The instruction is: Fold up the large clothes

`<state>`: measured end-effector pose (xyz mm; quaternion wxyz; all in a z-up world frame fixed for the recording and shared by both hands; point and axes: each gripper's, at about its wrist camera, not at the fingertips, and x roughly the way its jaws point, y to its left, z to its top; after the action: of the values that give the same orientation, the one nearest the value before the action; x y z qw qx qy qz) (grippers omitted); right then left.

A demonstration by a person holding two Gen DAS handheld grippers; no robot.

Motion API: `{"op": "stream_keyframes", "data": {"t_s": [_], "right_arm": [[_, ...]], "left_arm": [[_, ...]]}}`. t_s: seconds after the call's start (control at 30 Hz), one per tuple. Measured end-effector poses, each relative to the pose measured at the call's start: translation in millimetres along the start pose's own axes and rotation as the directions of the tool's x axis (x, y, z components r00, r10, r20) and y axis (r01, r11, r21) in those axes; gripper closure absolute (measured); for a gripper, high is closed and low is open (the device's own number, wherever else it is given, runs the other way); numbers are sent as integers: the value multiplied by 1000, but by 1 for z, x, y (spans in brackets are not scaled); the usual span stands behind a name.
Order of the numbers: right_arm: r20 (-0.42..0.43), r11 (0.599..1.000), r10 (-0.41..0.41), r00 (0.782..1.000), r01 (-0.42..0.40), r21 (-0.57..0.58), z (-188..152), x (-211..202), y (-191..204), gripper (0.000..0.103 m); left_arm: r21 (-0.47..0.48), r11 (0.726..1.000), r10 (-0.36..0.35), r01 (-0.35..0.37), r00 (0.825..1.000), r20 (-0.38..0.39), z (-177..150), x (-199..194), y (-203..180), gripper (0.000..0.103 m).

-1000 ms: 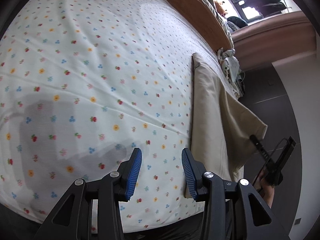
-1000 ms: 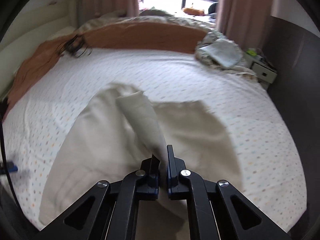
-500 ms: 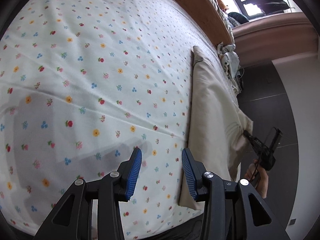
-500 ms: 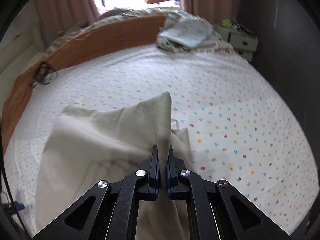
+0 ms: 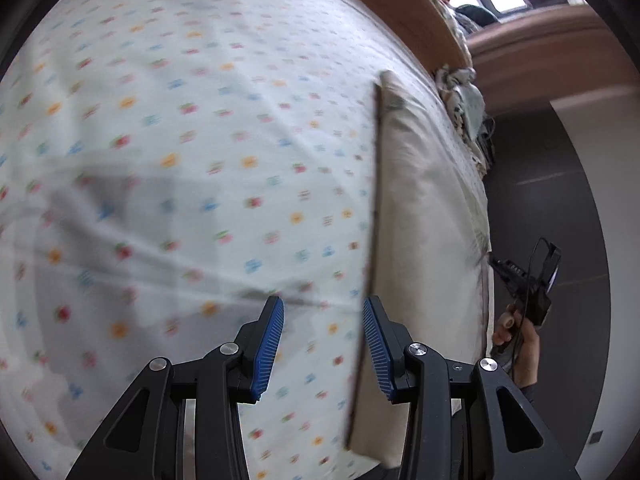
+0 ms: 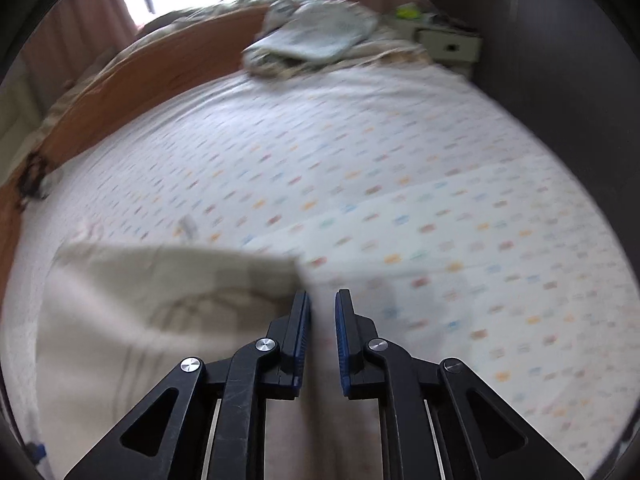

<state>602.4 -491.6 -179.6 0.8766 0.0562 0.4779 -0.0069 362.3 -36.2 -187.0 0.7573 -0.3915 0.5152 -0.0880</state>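
A beige garment (image 5: pixel 424 216) lies folded flat along the bed's edge, on the white flower-print sheet (image 5: pixel 200 160). My left gripper (image 5: pixel 322 344) is open and empty, low over the sheet just left of the garment's folded edge. In the right wrist view the garment (image 6: pixel 152 312) lies at lower left. My right gripper (image 6: pixel 322 336) is open a little, with nothing between its pads, right at the garment's near corner. It also shows in the left wrist view (image 5: pixel 520 280), held by a hand beyond the bed's side.
An orange blanket (image 6: pixel 140 92) runs along the far side of the bed. A heap of crumpled bedding (image 6: pixel 316 40) lies at the far corner, with a bedside cabinet (image 6: pixel 448 44) beside it. A dark wall (image 6: pixel 560 60) stands to the right. A dark cable tangle (image 6: pixel 34 176) lies at far left.
My right gripper has laid the held part of the garment down over the rest and opened, letting it go. My left gripper has drifted closer to the garment's edge.
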Motion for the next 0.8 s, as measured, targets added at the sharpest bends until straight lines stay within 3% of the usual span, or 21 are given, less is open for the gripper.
{"op": "stream_keyframes", "data": {"t_s": [0.07, 0.13, 0.2, 0.3, 0.53, 0.57, 0.6, 0.63, 0.8], "right_arm": [[-2, 999, 45, 999, -45, 14, 5, -11, -9, 82], [-20, 993, 114, 993, -114, 17, 6, -21, -15, 55], [-16, 991, 133, 991, -133, 3, 5, -32, -17, 39], [-20, 987, 158, 987, -159, -20, 0, -40, -17, 37], [-152, 974, 216, 965, -223, -34, -13, -6, -6, 38], [-164, 970, 235, 958, -241, -22, -15, -2, -6, 40], [-176, 968, 247, 953, -251, -1, -16, 6, -8, 50], [-185, 969, 243, 952, -245, 11, -17, 11, -9, 53], [-196, 951, 309, 931, -298, 84, -11, 35, -17, 54]], "left_arm": [[30, 1000, -1, 1, 1000, -5, 7, 8, -14, 60], [50, 999, 0, 0, 1000, -8, 14, 15, -26, 60], [63, 998, -13, 14, 1000, -9, 24, 24, -37, 59], [83, 997, -2, 5, 1000, -31, 35, 41, -51, 56], [149, 988, 39, -32, 998, -44, 60, 79, -76, 53], [154, 987, 45, -39, 998, -40, 64, 82, -78, 53], [159, 986, 48, -42, 998, -35, 68, 86, -79, 53], [164, 986, 47, -41, 998, -30, 71, 89, -80, 53], [219, 973, 72, -68, 997, -8, 92, 105, -91, 53]]}}
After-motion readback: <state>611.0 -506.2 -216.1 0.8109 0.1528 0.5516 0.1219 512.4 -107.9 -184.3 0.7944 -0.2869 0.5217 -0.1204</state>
